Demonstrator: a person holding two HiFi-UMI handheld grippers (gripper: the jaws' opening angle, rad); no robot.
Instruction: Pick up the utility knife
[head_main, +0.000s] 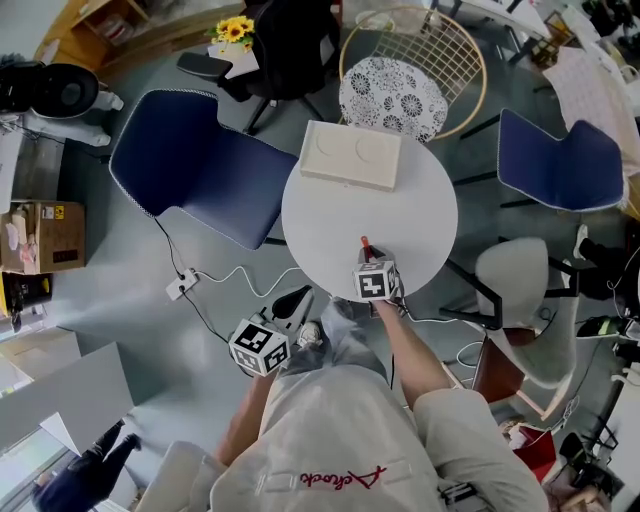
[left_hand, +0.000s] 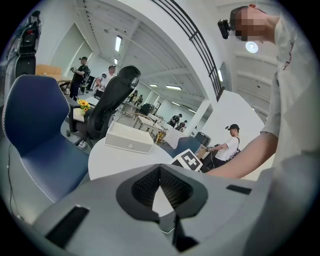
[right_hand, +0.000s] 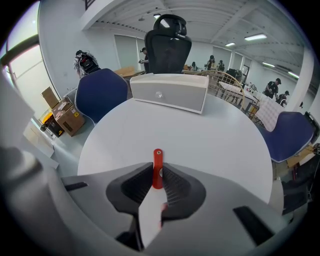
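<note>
- the right gripper points steeply down over the near edge of the round white surface, the forearm reaching in from the near side.
- its jaws are clamped on the utility knife, whose red end sticks out past the tips.
- the left gripper is held off the near-left edge of the surface, jaws together with nothing between them.
- a white box lies at the far edge, well apart from the knife.
- a blue chair stands to the left.
</note>
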